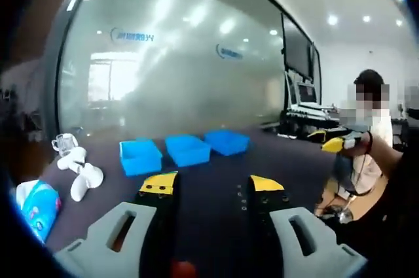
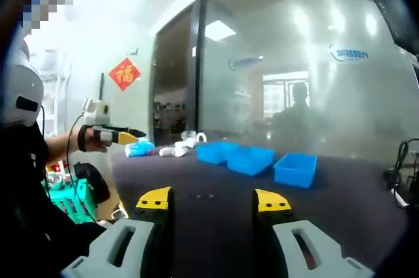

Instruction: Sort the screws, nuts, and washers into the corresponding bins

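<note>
Three blue bins stand in a row on the dark table: left bin (image 1: 141,156), middle bin (image 1: 187,149), right bin (image 1: 226,141). In the right gripper view the same bins (image 2: 252,159) sit beyond my jaws. My left gripper (image 1: 213,186) is open over the table in front of the bins, nothing between its yellow-tipped jaws. My right gripper (image 2: 213,201) is also open and holds nothing. A few tiny specks (image 2: 204,195) lie on the table ahead of it, too small to identify. Each gripper appears in the other's view, held in a hand: right gripper (image 1: 337,142), left gripper (image 2: 118,135).
A white toy-like object (image 1: 78,168) and a blue-and-white packet (image 1: 38,205) lie at the table's left end. A person in a white shirt (image 1: 373,135) sits beyond the table's right edge. A green crate (image 2: 65,201) stands below the table edge. Behind the table is a frosted glass wall (image 1: 196,69).
</note>
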